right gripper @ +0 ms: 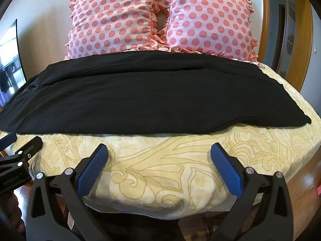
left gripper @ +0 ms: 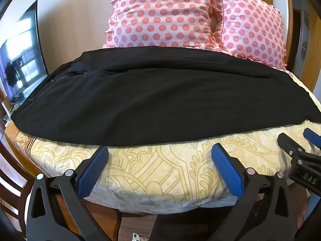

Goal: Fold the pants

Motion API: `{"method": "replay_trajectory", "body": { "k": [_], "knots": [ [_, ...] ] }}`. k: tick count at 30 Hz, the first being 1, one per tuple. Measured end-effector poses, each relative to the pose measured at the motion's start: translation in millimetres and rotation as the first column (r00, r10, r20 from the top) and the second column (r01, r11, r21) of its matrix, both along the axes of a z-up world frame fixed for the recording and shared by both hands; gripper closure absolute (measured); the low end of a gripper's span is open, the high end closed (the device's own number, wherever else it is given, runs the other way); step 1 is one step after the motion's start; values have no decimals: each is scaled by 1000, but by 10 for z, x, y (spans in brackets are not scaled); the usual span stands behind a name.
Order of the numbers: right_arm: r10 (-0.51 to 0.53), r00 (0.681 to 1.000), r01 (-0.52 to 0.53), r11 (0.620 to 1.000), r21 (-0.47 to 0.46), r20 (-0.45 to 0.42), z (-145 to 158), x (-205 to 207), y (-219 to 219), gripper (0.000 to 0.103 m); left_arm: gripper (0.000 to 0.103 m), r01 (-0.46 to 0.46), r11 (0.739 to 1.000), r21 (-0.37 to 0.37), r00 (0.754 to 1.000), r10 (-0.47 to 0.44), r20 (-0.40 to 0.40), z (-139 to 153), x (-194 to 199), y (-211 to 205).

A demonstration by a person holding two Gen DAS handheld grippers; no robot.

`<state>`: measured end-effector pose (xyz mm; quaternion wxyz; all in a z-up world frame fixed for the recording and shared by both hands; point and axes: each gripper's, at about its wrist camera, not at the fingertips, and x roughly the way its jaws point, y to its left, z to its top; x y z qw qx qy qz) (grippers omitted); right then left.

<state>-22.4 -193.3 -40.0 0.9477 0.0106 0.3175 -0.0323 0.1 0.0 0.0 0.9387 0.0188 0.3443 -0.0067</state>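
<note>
Black pants (left gripper: 144, 98) lie flat across the bed, folded lengthwise, with the waistband and zipper at the left and the leg ends at the right; they also show in the right wrist view (right gripper: 152, 100). My left gripper (left gripper: 160, 150) is open and empty, hovering over the bedspread just short of the pants' near edge. My right gripper (right gripper: 159, 150) is open and empty, also just short of that near edge. The right gripper also shows at the right edge of the left wrist view (left gripper: 297, 140).
The bed has a cream patterned bedspread (left gripper: 170, 170). Two pink polka-dot pillows (left gripper: 160, 14) (right gripper: 208, 20) stand behind the pants. A TV screen (left gripper: 22, 60) is at the left. A wooden chair (left gripper: 12, 180) stands at the bed's left corner, and a wooden door frame (right gripper: 301, 40) is at the right.
</note>
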Motion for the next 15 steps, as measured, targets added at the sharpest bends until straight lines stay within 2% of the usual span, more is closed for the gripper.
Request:
{"method": "replay_trajectory", "body": {
  "k": [15],
  "knots": [
    [2, 1000, -2, 1000, 1, 1, -2, 2, -4, 2, 1, 0, 1000, 0, 1000, 0, 2, 0, -1, 0]
  ]
}}
